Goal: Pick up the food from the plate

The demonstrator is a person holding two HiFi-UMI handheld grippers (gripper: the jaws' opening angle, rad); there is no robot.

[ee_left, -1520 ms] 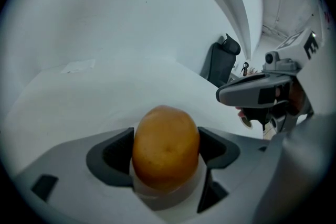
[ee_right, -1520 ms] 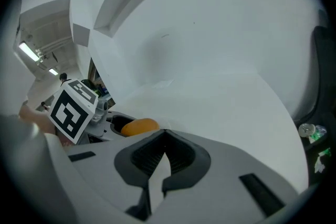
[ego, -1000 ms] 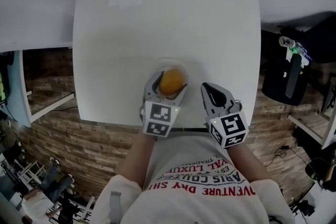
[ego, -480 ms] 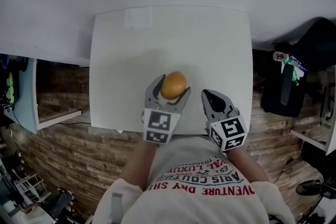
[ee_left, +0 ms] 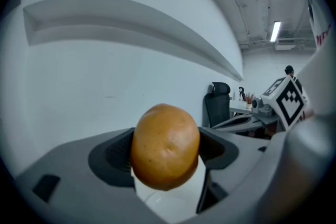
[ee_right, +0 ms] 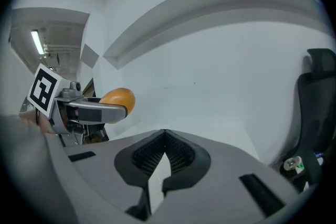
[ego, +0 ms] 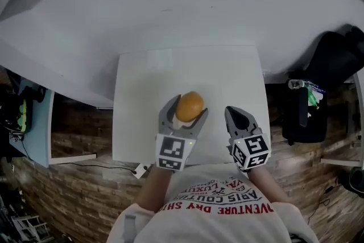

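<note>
Now the left gripper, clamped on the orange food, has risen; right gripper pinched empty.

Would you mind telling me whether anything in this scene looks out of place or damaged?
Nothing stands out. The left claw grips the round orange food squarely between its jaws, and no spill is visible on the white table. The right claw is shut and empty beside it.

loc: office/lab | evid: office chair, ceiling strip lights, desk w/ pens
</note>
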